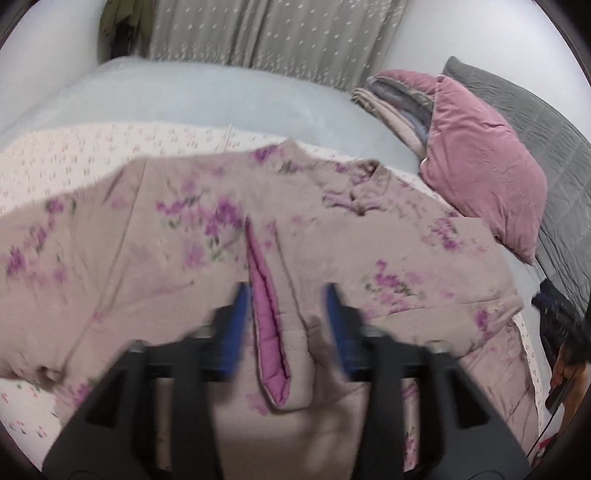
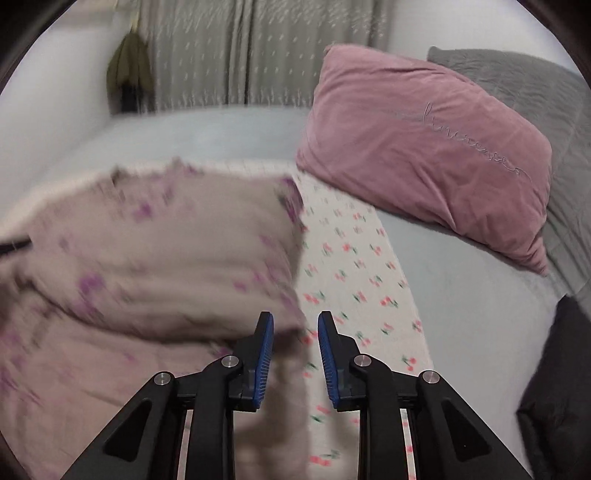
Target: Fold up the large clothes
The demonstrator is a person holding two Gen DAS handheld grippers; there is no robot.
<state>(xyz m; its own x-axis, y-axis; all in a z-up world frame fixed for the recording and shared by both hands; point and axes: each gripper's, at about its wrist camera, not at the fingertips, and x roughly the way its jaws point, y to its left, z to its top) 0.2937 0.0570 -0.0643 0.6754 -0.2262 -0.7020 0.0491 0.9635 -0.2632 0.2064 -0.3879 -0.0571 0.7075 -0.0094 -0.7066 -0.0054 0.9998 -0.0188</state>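
A large padded jacket, dusty beige with purple flowers, lies spread across the bed. A fold of its front edge shows the bright pink lining. My left gripper hovers over that fold with its blue pads wide apart on either side, not pressing on it, so it is open. In the right wrist view the same jacket is blurred and bunched at the left. My right gripper stands at its right edge. There is a clear gap between its pads, and a bit of blurred cloth lies below them, not pinched.
A white sheet with small cherries lies under the jacket on a pale blue bed cover. A pink pillow leans on a grey quilt. Folded blankets sit at the back. Curtains hang behind, and a dark object sits at the right.
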